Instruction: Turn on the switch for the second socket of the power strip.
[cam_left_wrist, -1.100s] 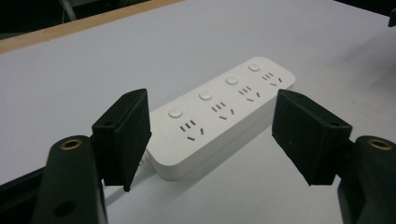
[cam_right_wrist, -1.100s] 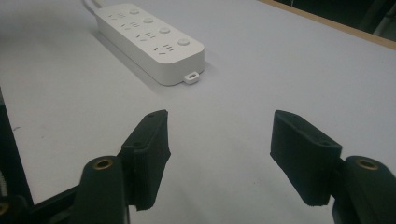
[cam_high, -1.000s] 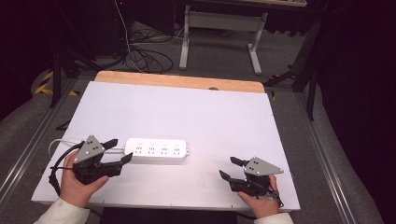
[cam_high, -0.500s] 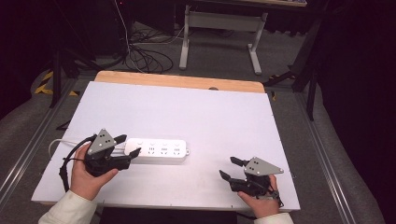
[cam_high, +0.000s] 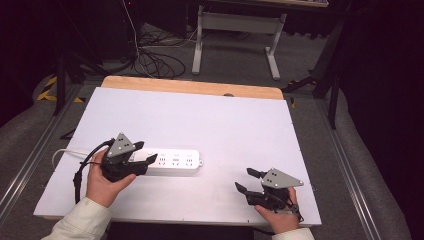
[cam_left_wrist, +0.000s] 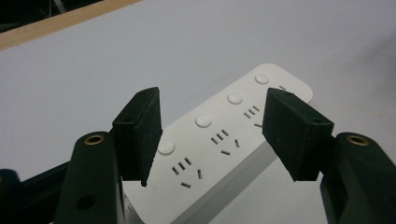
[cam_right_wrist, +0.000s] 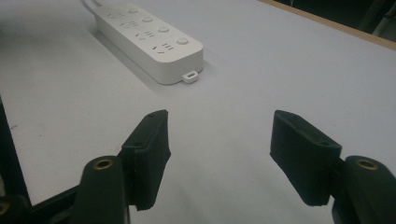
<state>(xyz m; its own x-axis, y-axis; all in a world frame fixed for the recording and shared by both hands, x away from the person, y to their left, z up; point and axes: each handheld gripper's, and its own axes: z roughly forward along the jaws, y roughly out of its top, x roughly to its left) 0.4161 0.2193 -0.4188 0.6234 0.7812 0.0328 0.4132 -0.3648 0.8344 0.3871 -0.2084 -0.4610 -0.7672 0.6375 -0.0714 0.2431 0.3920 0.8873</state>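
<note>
Since a second ago our left hand-held gripper has slid in over the cord end of the power strip, jaws wide and empty, straddling it. Right hand-held gripper waits, spread, well apart on the counter. Next, we judge: lower and close squarely.

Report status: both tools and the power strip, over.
Left tool open, jaws astride the power strip at its cord end, not closed. Right tool open, low over bare table, apart from the strip. Nothing in the way.
</note>
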